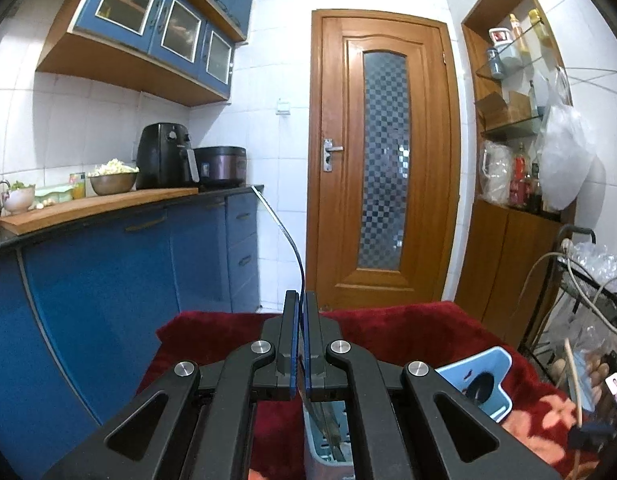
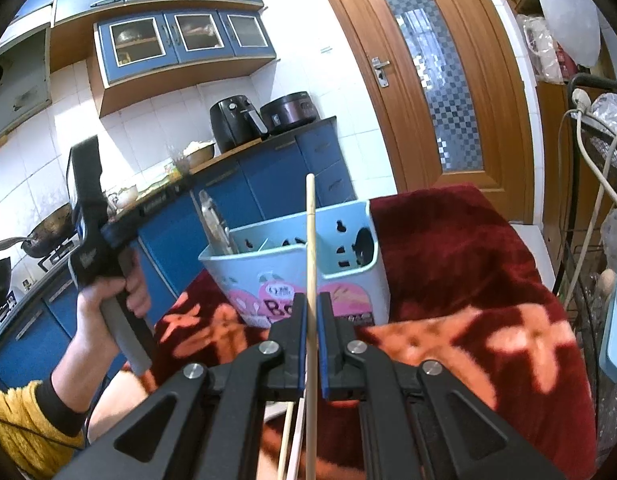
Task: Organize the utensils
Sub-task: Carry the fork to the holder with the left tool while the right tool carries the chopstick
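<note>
Red blanket point(image 2: 468, 264) bears utensil basket point(image 2: 348, 280); blue cabinets point(image 1: 128, 264), wooden door point(image 1: 382, 160) behind

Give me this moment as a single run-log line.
left gripper: shut on thin metal utensil | right gripper: shut on wooden chopstick | light-blue plastic utensil caddy: on red blanket

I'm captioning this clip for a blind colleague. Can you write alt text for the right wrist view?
The right gripper is shut on a wooden chopstick that stands upright in front of a light blue utensil basket on a red blanket. To the left, a hand holds the other gripper, with blue kitchen cabinets and a wooden door behind.
</note>
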Demonstrator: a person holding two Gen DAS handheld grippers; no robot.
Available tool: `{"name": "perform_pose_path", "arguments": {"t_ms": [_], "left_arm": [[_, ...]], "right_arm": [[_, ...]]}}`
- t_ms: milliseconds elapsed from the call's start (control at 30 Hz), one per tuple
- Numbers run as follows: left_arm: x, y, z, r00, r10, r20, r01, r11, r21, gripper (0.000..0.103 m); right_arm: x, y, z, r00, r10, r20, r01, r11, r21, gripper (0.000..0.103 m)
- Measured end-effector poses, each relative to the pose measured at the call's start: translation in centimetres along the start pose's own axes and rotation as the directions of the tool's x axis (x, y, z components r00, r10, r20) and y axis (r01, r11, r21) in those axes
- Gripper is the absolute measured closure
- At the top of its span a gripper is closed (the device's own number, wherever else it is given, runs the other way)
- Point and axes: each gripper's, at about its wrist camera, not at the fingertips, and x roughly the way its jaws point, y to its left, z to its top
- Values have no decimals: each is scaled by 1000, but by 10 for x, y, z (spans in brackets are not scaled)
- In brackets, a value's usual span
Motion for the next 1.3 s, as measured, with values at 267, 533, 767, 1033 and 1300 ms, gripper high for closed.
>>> {"name": "perform_pose_path", "arguments": {"t_ms": [267,533,767,1033,1300], "left_arm": [[7,-1,-16,999,-12,-39,12,1000,-9,102],[12,-5,-26,998,-30,-54,29,999,-15,102],[15,-8,-30,997,-42,-69,41,999,-22,102],[17,-8,-32,996,-47,-74,44,999,-31,102],[18,-8,-33,995,-53,-88,50,998,-37,102]], "right_arm": [[16,-1,31,996,-16,88,20,999,-36,97],[48,2,69,968,-33,249,54,995,-81,97],[89,3,82,946,-72,316,107,990,-96,97],[104,7,66,942,-92,322,145,979,-143,97],[98,5,48,952,-109,287,160,974,-162,97]]}}
